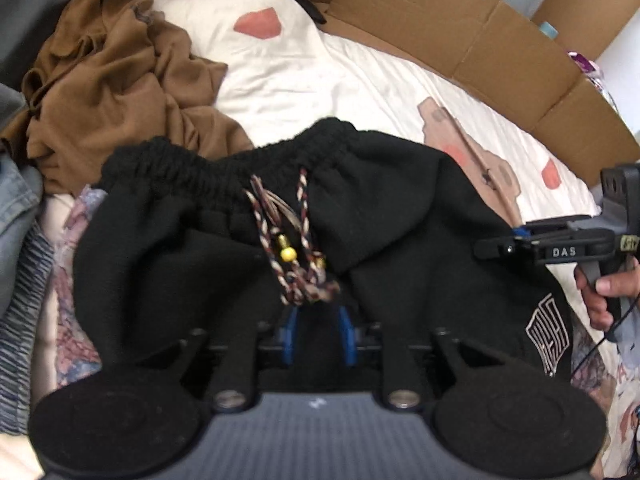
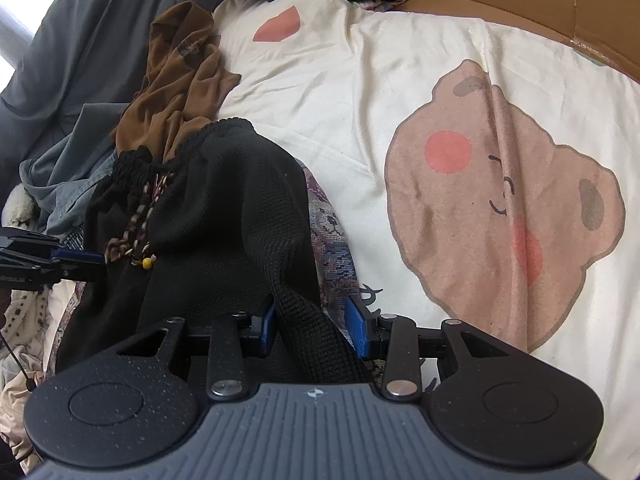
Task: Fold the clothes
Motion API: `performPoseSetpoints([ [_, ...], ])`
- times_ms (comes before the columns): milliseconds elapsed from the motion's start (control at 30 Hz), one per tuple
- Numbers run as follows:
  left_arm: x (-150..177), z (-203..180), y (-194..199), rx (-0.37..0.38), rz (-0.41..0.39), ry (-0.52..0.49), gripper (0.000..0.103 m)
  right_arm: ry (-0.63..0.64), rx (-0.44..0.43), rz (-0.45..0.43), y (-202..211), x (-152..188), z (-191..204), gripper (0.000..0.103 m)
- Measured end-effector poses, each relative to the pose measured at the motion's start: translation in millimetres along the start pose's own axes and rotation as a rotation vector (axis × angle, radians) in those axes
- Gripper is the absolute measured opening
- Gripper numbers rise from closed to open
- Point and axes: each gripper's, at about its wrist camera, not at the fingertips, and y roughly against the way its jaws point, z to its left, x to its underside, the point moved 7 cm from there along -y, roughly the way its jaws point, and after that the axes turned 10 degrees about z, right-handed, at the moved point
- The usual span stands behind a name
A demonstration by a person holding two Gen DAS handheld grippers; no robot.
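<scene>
The left claw (image 1: pixel 319 330) hovers low over the black shorts (image 1: pixel 280 248), its blue pads parted with dark fabric between them; whether the pads press on the cloth cannot be told. Just beyond its tips lies the braided drawstring (image 1: pixel 298 256) with a yellow bead (image 1: pixel 287 255). The right claw (image 2: pixel 314 326) stands partly open, a fold of the shorts' knit fabric running up between its fingers (image 2: pixel 357 330), clear of the right pad; contact with the left pad cannot be told. In the left wrist view a hand (image 1: pixel 608 292) holds the right claw's handle at the shorts' right edge. The shorts lie on the bed, waistband (image 1: pixel 224 164) away from the claws, atop a cream blanket (image 2: pixel 360 80) printed with a bear. A brown garment (image 1: pixel 120 80) is crumpled beyond the waistband, cardboard (image 1: pixel 460 28) bordering the bed.
</scene>
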Motion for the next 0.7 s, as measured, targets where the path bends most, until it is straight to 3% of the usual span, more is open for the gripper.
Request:
performPoseSetpoints([
  [200, -18, 5, 12, -0.030, -0.057, -0.002, 0.034, -0.008, -0.001, -0.027, 8, -8, -4, 0.044],
  [400, -40, 16, 16, -0.083, -0.112, 0.000, 0.034, -0.013, -0.014, -0.055, 13, -18, -5, 0.044],
  [700, -63, 67, 35, -0.235, -0.184, 0.062, 0.040, -0.042, -0.066, -0.119, 27, -46, -11, 0.044],
])
